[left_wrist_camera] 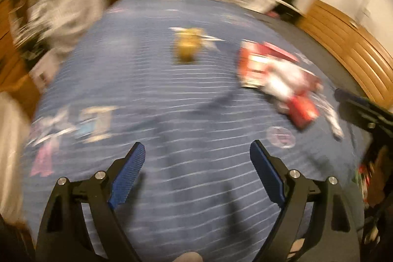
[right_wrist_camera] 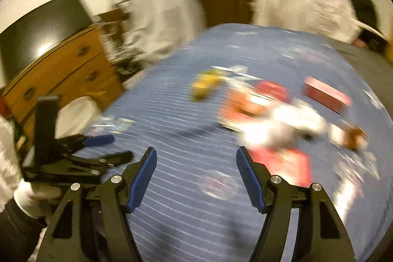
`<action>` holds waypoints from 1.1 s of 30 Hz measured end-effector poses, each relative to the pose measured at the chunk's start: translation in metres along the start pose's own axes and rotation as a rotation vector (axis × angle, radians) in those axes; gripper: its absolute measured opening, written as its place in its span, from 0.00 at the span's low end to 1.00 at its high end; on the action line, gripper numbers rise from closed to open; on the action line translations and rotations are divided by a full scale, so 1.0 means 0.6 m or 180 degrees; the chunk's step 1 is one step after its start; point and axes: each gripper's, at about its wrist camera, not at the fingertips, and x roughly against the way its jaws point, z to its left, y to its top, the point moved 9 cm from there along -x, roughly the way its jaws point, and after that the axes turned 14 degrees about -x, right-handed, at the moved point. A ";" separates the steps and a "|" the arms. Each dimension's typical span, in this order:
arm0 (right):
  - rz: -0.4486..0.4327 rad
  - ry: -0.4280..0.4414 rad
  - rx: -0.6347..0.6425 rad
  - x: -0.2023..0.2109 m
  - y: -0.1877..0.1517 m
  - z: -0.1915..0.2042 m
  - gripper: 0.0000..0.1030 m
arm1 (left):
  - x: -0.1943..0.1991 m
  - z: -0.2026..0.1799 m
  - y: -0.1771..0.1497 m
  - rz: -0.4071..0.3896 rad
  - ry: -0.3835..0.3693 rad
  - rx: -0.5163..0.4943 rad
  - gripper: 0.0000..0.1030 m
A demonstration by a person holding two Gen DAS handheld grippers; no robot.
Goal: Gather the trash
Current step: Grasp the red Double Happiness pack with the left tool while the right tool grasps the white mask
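Both views are blurred. The left gripper (left_wrist_camera: 197, 151) and right gripper (right_wrist_camera: 196, 156) hover spread and empty over the blue bed (left_wrist_camera: 172, 95). The red-and-white trash (left_wrist_camera: 277, 80) lies ahead to the right, a yellow scrap (left_wrist_camera: 188, 44) farther back, apart.

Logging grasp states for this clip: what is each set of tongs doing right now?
Left tongs: open, holding nothing, above the blue bedspread.
Right tongs: open, holding nothing, red and white trash just ahead.
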 end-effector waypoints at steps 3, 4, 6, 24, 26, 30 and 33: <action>-0.0146 -0.0440 -0.0295 0.042 -0.017 -0.147 0.67 | -0.050 -0.094 0.040 0.0015 -0.0218 -0.0294 0.81; -0.0149 -0.0602 -0.0464 0.052 -0.025 -0.209 0.67 | -0.064 -0.117 0.047 0.0026 -0.0258 -0.0349 0.81; -0.0107 -0.0755 -0.0638 0.055 -0.040 -0.283 0.66 | -0.099 -0.169 0.061 0.0065 -0.0358 -0.0461 0.81; 0.0201 -0.0977 -0.0701 0.051 -0.060 -0.505 0.27 | -0.162 -0.442 0.075 0.0086 -0.1531 -0.1238 0.80; 0.0235 -0.0917 -0.0691 0.055 -0.066 -0.519 0.28 | -0.158 -0.425 0.091 -0.0021 -0.1346 -0.1189 0.80; 0.0317 -0.0752 -0.0636 0.053 -0.081 -0.503 0.32 | -0.169 -0.424 0.121 -0.0058 -0.1112 -0.1383 0.80; 0.0318 -0.0715 -0.0624 0.051 -0.081 -0.484 0.34 | -0.208 -0.422 0.137 0.0127 -0.0985 -0.1475 0.80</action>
